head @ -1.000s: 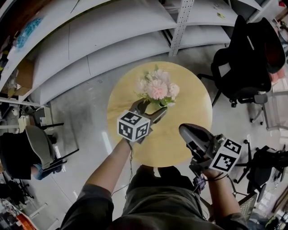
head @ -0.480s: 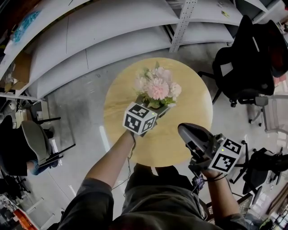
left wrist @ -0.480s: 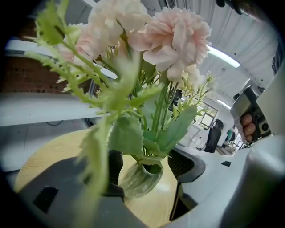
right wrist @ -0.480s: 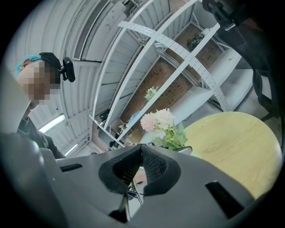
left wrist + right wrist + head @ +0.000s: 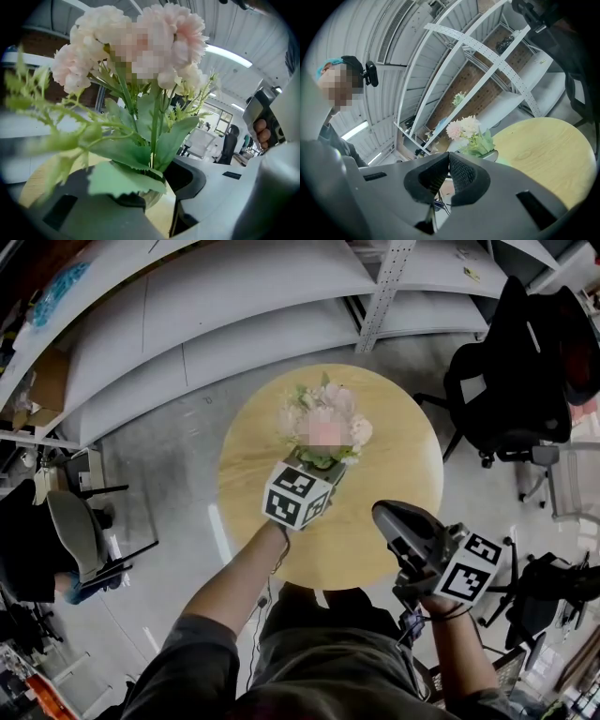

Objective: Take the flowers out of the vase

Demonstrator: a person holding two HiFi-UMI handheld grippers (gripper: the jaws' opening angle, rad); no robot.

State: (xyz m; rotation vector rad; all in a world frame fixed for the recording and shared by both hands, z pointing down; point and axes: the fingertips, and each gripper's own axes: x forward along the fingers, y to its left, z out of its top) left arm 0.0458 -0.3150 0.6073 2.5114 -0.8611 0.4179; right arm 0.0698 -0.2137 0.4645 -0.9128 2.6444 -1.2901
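Head view was evenly lit but kinda washed out, soft light from overhead, with a pale glare streak on the floor left of the table. Both gripper views had heavy fisheye bending and black corners. In the left gripper view a ceiling strip light blew out white, the nearest leaves were a blurry green smear, and the flowers looked soft too.

Left gripper, arm extended: jaws just closed onto flower stems. Right gripper held back, jaws together, empty.
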